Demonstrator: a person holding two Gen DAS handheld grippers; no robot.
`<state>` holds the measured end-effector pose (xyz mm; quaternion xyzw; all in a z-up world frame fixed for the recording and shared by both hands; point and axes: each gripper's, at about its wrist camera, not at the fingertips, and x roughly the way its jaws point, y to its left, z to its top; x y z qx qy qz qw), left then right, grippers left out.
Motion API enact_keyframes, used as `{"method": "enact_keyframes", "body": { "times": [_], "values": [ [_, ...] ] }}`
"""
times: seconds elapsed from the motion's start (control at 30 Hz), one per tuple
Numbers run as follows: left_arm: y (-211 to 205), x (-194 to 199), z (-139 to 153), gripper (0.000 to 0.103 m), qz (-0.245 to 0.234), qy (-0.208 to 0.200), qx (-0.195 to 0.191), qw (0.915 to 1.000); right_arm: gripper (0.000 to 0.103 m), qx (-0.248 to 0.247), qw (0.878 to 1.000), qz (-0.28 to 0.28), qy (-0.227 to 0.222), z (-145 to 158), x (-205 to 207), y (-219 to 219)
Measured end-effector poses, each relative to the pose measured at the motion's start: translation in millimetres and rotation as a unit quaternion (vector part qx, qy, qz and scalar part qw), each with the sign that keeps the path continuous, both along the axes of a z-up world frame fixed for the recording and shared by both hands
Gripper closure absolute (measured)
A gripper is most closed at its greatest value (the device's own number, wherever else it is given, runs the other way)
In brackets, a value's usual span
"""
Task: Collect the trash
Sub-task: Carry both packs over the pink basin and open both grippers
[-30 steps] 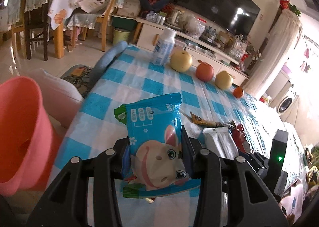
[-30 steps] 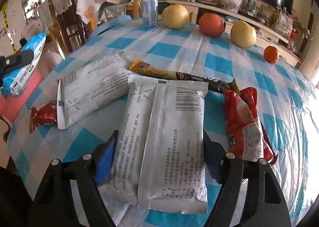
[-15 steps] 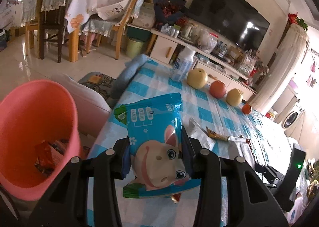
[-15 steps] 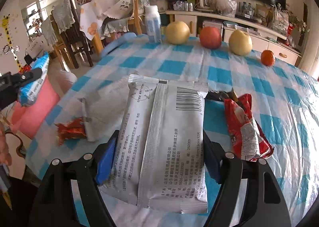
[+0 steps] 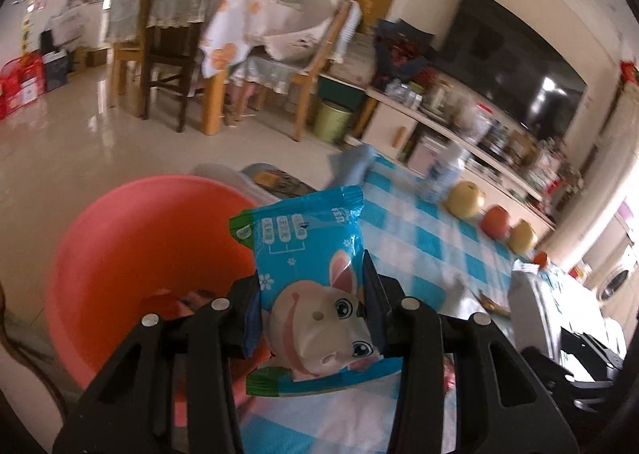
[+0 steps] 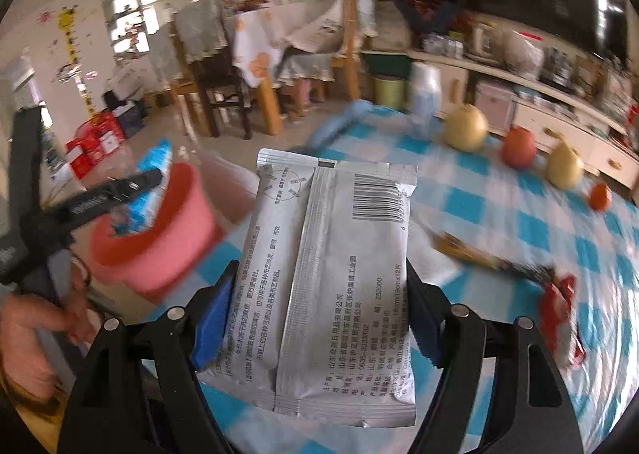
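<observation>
My left gripper (image 5: 313, 318) is shut on a blue snack wrapper with a cartoon rabbit (image 5: 315, 278) and holds it at the right rim of a pink bin (image 5: 131, 238), which has some red trash at its bottom. My right gripper (image 6: 319, 318) is shut on a silver foil packet (image 6: 331, 278) and holds it above the checkered table's left part. The right wrist view also shows the pink bin (image 6: 159, 250) off the table's left edge, with the left gripper (image 6: 131, 186) and blue wrapper above it.
A brown stick sachet (image 6: 471, 254) and a red wrapper (image 6: 559, 314) lie on the blue-checked tablecloth (image 6: 499, 222). A bottle (image 6: 425, 94), two pears, an apple (image 6: 519, 146) and an orange line the far edge. Chairs and a dining table stand beyond.
Both grippers have swung left with their wrappers. The left one has come from above the table to the pink bin's rim. The right one has lifted the silver packet and turned toward the bin.
</observation>
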<state>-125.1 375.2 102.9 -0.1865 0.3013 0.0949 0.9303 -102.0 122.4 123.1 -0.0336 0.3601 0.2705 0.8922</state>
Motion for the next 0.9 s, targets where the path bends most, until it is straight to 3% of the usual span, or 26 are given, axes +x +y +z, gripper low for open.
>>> {"method": "enact_keyframes", "body": {
  "times": [0.37,0.8,0.83,0.9],
  "values": [
    [72,-12,-9,0.06,0.114,0.022,-0.003,0.9933,0.027,-0.001,0.996,0.091,-0.02,31,0,117],
    [124,-26,-26,0.059,0.184,0.036,-0.044,0.9814,0.026,-0.04,0.987,0.155,-0.015,3,14,213],
    [126,-27,-27,0.057,0.19,0.04,-0.044,0.9801,0.024,-0.04,0.986,0.162,-0.011,-1,16,216],
    [128,-29,-26,0.042,0.205,0.04,-0.039,0.9771,0.021,-0.035,0.986,0.165,0.001,-10,25,217]
  ]
}}
